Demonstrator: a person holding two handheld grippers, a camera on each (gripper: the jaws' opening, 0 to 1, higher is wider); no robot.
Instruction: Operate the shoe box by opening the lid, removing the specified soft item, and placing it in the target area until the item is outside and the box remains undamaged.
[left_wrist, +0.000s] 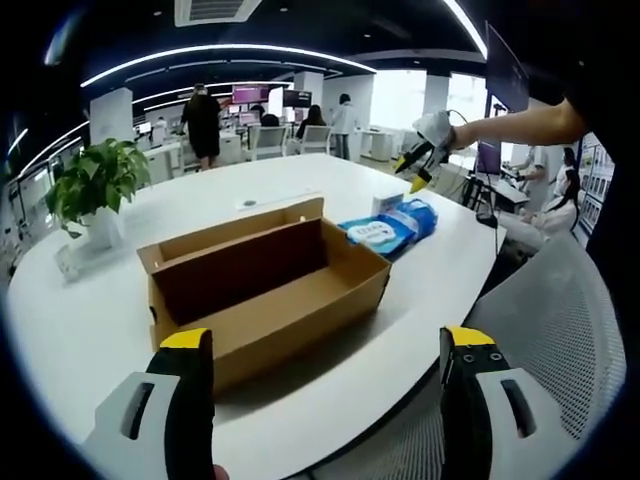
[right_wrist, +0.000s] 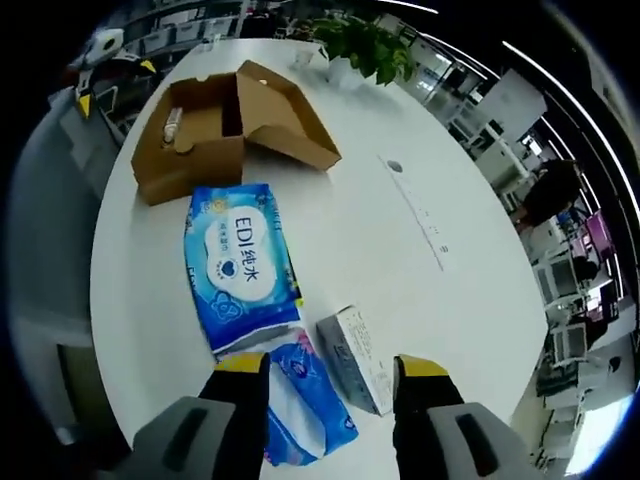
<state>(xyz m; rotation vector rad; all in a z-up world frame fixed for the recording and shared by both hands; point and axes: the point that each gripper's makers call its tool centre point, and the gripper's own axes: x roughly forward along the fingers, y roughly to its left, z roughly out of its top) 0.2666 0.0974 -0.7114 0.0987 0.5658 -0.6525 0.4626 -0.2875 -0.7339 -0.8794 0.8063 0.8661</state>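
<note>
- White oval tabletop (left_wrist: 90, 330) carries everything, with office desks and people far behind it.
- Brown cardboard shoe box (left_wrist: 265, 290) sits open near the tabletop's near edge in the left gripper view, its lid (left_wrist: 235, 235) standing up on the far side; nothing shows in the part of the inside that is visible there.
- Blue-and-white wet wipes pack (right_wrist: 238, 262) lies flat on the tabletop, outside the shoe box and just beside it; in the left gripper view it lies to the box's right.
- A second, smaller blue pack (right_wrist: 300, 395) and a small white carton (right_wrist: 358, 358) lie just beyond the wet wipes pack, near the right gripper.
- Potted green plant (left_wrist: 95, 185) stands at the far left of the tabletop.
- Left gripper (left_wrist: 328, 345) hovers before the shoe box, jaws wide apart and empty.
- Right gripper (right_wrist: 330, 368) hangs above the small packs, jaws wide, holding nothing.
</note>
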